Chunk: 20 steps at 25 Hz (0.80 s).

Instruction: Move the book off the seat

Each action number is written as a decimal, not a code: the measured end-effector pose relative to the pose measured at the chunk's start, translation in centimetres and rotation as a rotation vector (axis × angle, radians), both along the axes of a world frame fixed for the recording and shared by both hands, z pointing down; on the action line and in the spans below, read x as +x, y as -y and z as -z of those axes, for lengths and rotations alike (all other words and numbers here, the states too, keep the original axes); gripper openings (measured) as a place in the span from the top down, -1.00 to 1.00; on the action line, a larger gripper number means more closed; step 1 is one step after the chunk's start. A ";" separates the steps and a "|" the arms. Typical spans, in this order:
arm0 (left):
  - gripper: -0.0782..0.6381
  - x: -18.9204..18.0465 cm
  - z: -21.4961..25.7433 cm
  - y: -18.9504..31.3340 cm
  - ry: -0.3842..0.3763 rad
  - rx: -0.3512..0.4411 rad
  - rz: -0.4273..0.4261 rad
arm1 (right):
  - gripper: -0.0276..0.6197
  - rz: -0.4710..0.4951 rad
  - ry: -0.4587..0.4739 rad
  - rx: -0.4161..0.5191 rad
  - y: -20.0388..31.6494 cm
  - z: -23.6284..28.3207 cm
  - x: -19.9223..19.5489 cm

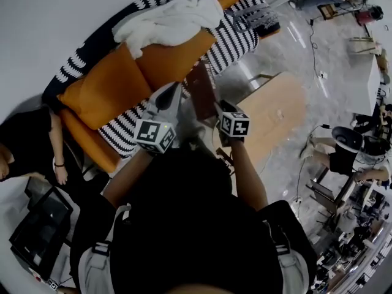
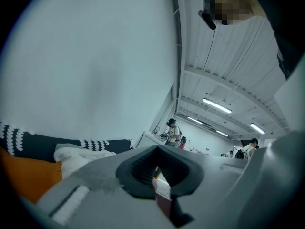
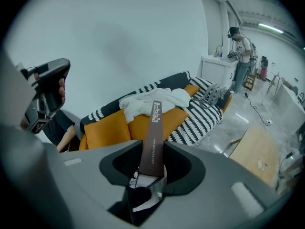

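A thin brown book (image 1: pixel 200 92) stands on edge in the air, above the front of the orange sofa seat (image 1: pixel 113 84). In the right gripper view its spine (image 3: pixel 153 132) runs upright between the jaws, and my right gripper (image 3: pixel 151 168) is shut on it. My left gripper (image 1: pixel 170 98) is just left of the book in the head view, tilted up toward the ceiling. A corner of the book (image 2: pixel 163 191), white pages and brown cover, sits pinched in the left gripper (image 2: pixel 159 173).
A white blanket (image 1: pixel 171 18) lies on the striped black-and-white sofa (image 1: pixel 229 38). A pale wooden table (image 1: pixel 275 112) stands to the right. One person in black (image 1: pixel 27 143) sits at the left by a dark case (image 1: pixel 40 225); others work at the far right.
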<state>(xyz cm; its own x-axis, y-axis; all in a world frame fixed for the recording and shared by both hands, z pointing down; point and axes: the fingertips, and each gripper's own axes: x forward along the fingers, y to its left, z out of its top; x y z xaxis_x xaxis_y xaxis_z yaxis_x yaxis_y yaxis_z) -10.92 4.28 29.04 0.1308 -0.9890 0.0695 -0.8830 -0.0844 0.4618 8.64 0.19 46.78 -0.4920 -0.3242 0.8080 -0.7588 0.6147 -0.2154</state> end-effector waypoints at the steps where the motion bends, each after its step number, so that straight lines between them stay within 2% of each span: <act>1: 0.76 0.5 0.0 0.3 0.001 0.000 -0.010 | 0.46 -0.012 0.001 -0.001 0.1 -0.1 0.7; 8: 0.76 5.5 0.2 2.2 0.007 0.000 -0.087 | 0.46 -0.087 0.006 -0.002 0.4 -0.2 5.7; 20: 0.76 13.6 0.3 2.6 0.035 -0.005 -0.223 | 0.46 -0.231 0.030 0.000 -1.1 -0.4 14.3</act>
